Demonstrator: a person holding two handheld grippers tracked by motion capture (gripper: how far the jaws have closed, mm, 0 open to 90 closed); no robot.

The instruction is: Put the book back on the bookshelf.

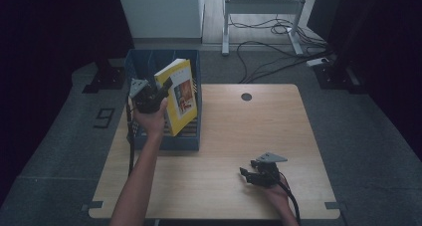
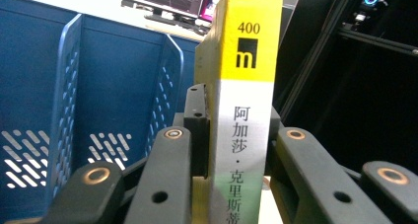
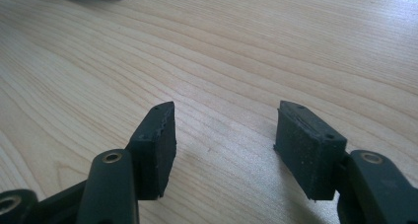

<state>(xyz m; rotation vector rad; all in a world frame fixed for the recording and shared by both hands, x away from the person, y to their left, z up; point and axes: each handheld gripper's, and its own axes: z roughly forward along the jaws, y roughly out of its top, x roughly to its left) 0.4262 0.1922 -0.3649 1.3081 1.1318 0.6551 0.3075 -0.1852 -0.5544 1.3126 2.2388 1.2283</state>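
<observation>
Clamped in left gripper (image 1: 158, 94), yellow book (image 1: 180, 94) above blue rack (image 1: 191, 139); best lowered upright between dividers; right gripper (image 1: 252, 175) idle, agape.

We see bare counter (image 1: 278, 131) right of the bin (image 1: 191, 136), open to our tongs. Inside the bin, dividers (image 2: 64, 95) and our book (image 1: 178, 94) block passage.

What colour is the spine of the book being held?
The book's spine is yellow at the top and white below with black lettering, clearest in the left gripper view.
</observation>
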